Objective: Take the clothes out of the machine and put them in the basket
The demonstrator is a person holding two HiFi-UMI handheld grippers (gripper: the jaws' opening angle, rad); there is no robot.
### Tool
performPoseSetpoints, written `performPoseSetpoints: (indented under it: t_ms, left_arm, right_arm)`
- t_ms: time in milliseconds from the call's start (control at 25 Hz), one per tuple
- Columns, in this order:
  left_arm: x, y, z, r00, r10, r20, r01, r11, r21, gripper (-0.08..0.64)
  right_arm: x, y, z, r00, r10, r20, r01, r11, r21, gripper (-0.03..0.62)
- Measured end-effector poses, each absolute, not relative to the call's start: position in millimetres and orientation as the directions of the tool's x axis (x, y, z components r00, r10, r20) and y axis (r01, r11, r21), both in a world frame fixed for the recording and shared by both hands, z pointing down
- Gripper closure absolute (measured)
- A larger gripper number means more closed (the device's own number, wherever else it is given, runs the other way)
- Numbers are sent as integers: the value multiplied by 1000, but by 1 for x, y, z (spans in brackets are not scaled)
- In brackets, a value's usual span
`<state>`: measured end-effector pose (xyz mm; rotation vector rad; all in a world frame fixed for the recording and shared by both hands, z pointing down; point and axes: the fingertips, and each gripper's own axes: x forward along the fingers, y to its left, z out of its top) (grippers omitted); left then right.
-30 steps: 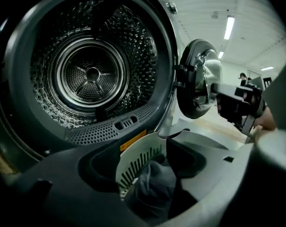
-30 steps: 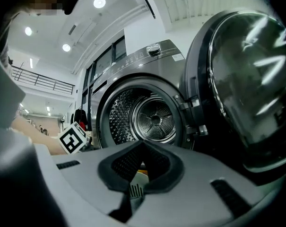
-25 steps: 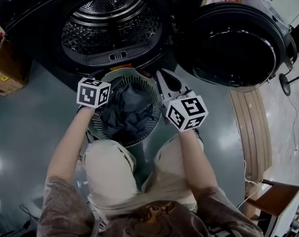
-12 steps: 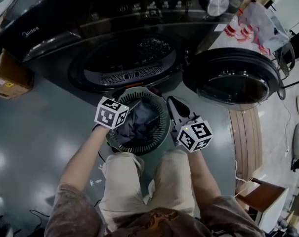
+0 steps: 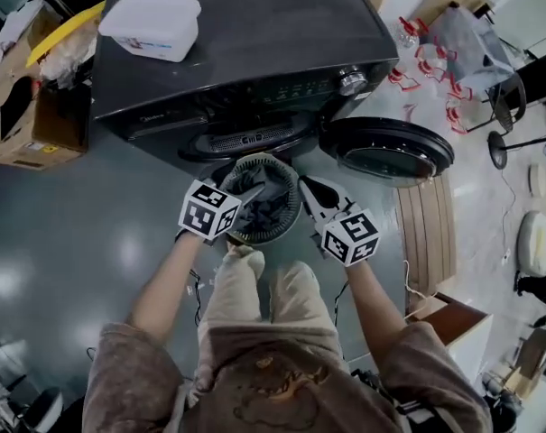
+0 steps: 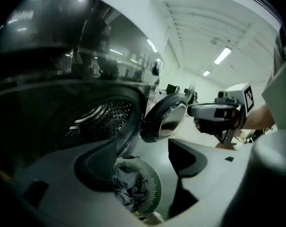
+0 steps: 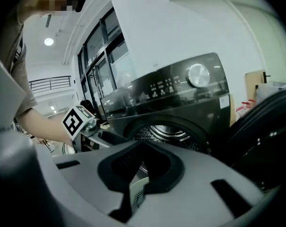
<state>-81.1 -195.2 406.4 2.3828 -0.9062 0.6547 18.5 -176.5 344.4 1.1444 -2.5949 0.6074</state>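
Observation:
The dark front-loading machine (image 5: 245,52) stands with its round door (image 5: 385,152) swung open to the right. In front of it, a round slatted basket (image 5: 291,215) holds dark grey clothes (image 5: 265,201). In the left gripper view the perforated drum (image 6: 98,122) looks bare. My left gripper (image 5: 245,192) hangs over the basket's left rim. Its jaws have just been opening and nothing is between them; that basket (image 6: 152,188) shows through the gap. My right gripper (image 5: 310,192) is above the right rim, tips together, holding nothing.
A white lidded box (image 5: 151,27) sits on the machine's top. A cardboard box (image 5: 29,124) stands at the left. Wooden boards (image 5: 426,233) lie on the floor at the right, with red-and-white items (image 5: 426,61) behind them. The person's legs (image 5: 254,296) are just behind the basket.
Both grippers have risen from the basket's rim. The head view has lifted too, so the machine's top now shows. The clothes stay in the basket.

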Motion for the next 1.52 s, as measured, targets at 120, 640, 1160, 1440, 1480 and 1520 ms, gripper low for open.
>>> performPoseSetpoints:
  t_ms: [120, 640, 1160, 1440, 1480, 1520]
  left_arm:
    - [-88, -181, 331, 674, -476, 565, -709, -631, 314, 224]
    - [-86, -132, 129, 693, -569, 444, -715, -623, 317, 218]
    - [-116, -164, 82, 770, -534, 349, -632, -717, 294, 218]
    - [-128, -184, 53, 797, -533, 285, -600, -751, 275, 238]
    - [-130, -186, 48, 796, -542, 272, -603, -749, 275, 244]
    - [-131, -189, 42, 793, -551, 260, -607, -747, 272, 255]
  right_arm:
    - [18, -165, 283, -673, -630, 387, -737, 617, -276, 595]
    - [29, -126, 115, -699, -633, 333, -714, 638, -287, 595]
    - [-12, -164, 82, -696, -632, 342, -714, 663, -227, 595]
    - [-18, -187, 40, -683, -657, 320, -723, 669, -171, 595]
    - [-17, -190, 36, -682, -661, 314, -725, 668, -170, 595]
    - [-16, -192, 32, -681, -664, 308, -726, 666, -172, 595]
